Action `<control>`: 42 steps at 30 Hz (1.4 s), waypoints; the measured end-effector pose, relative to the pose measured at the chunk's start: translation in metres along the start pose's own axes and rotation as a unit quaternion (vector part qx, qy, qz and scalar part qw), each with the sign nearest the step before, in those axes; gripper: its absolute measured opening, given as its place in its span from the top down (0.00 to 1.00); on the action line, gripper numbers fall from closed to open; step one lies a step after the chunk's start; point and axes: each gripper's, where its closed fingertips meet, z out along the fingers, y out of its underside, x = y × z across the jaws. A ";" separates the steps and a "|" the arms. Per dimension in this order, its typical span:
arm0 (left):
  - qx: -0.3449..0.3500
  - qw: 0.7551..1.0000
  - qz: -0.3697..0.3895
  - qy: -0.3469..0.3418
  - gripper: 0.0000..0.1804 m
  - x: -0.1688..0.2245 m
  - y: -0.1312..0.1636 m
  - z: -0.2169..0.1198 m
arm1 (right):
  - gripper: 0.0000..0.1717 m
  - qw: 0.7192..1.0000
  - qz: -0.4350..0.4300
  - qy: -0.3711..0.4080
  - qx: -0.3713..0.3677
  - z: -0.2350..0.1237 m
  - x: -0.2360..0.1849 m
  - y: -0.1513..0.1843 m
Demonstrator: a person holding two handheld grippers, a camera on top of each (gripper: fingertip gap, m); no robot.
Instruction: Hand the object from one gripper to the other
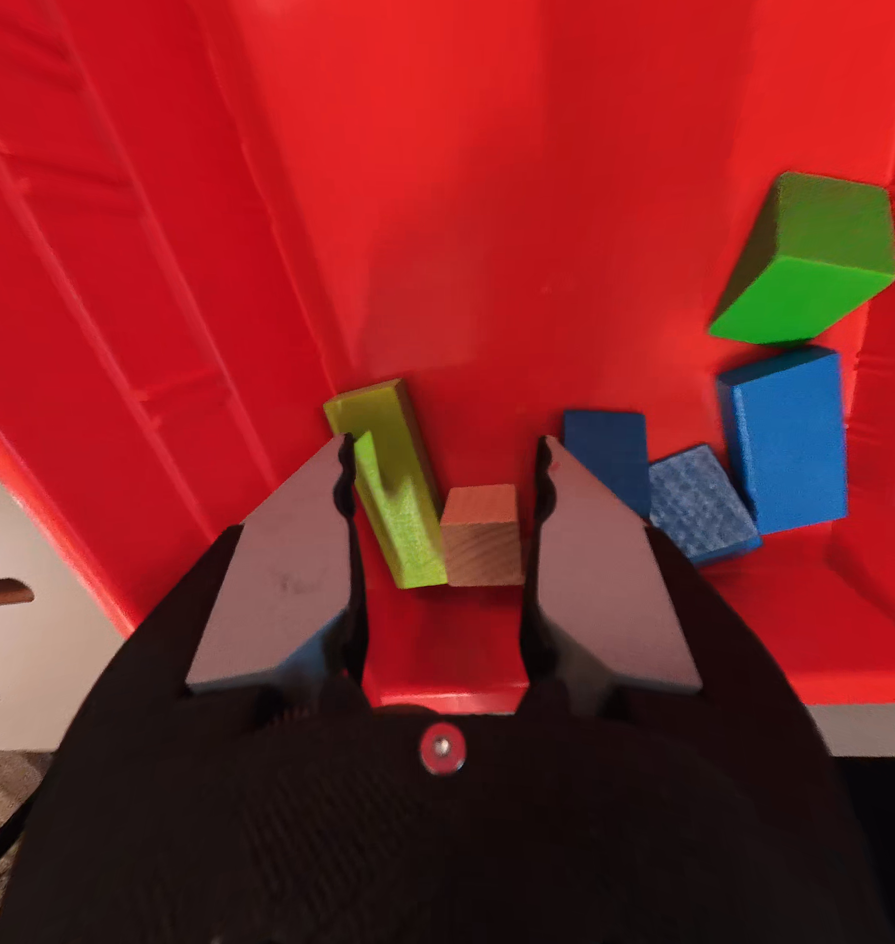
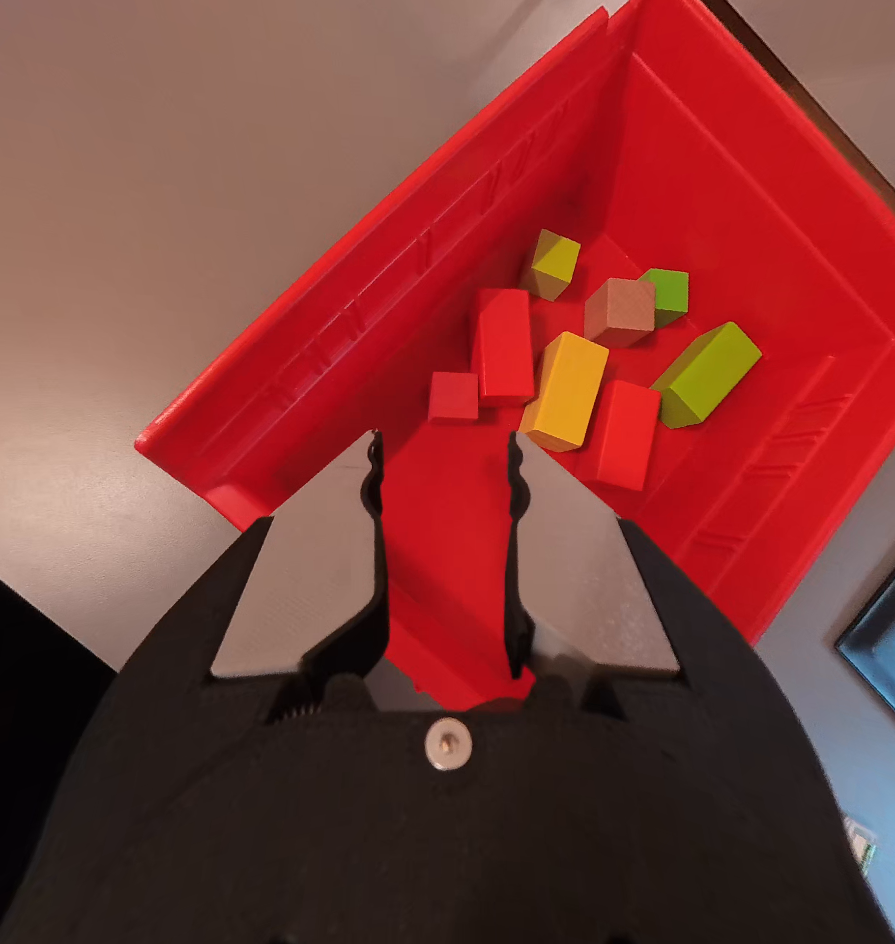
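Down inside a red plastic bin (image 1: 435, 204), the left gripper (image 1: 442, 449) hangs with its fingers spread wide, pinching nothing. Between them on the floor lie a long lime-green wooden block (image 1: 399, 490), close against the left finger, and a plain wooden cube (image 1: 481, 536). Blue blocks (image 1: 782, 439) crowd the right wall. The right gripper (image 2: 445, 439) is spread too, bare, over open floor near its bin's rim (image 2: 179, 439), short of a yellow block (image 2: 568, 388).
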 end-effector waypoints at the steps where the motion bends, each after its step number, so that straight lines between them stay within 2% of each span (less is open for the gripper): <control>1: 0.009 1.000 0.000 0.016 0.62 0.006 -0.003 -0.001 | 0.73 1.000 -0.001 0.000 0.001 0.000 0.000 -0.001; 3: 0.020 0.998 -0.004 0.054 0.66 0.018 -0.007 -0.007 | 0.73 1.000 -0.004 -0.002 0.004 -0.001 -0.002 -0.002; 5: 0.006 0.997 -0.004 0.072 0.76 0.025 -0.004 -0.007 | 0.73 1.000 -0.005 -0.002 0.006 -0.001 -0.002 -0.003; 7: -0.010 0.999 0.000 0.049 0.74 0.019 0.000 -0.003 | 0.73 1.000 -0.004 -0.001 0.004 0.000 -0.002 -0.003; 17: -0.003 0.998 0.009 0.059 0.91 0.013 0.002 0.006 | 0.73 1.000 -0.007 -0.005 -0.001 0.006 -0.002 -0.003; 18: 0.003 0.997 0.026 0.068 1.00 0.016 0.000 0.006 | 0.73 1.000 -0.006 -0.004 -0.003 0.006 -0.002 -0.002; 20: 0.023 0.995 0.041 0.092 1.00 0.028 -0.005 0.004 | 0.73 1.000 -0.005 -0.003 -0.001 0.006 -0.001 -0.002; 25: 0.076 0.992 0.043 0.089 1.00 0.031 -0.020 -0.014 | 0.73 1.000 -0.004 -0.001 0.005 0.004 -0.002 -0.005; 30: 0.071 0.993 0.045 0.088 0.95 0.029 -0.018 -0.034 | 0.74 1.000 -0.009 0.000 0.002 0.005 -0.003 -0.006; 38: 0.057 0.988 0.047 0.133 0.87 0.031 0.005 -0.049 | 0.73 1.000 -0.006 0.003 0.007 0.003 -0.001 -0.006; 42: 0.039 0.991 0.043 0.118 0.85 0.025 0.023 -0.049 | 0.73 1.000 -0.006 0.005 0.010 0.002 -0.001 -0.007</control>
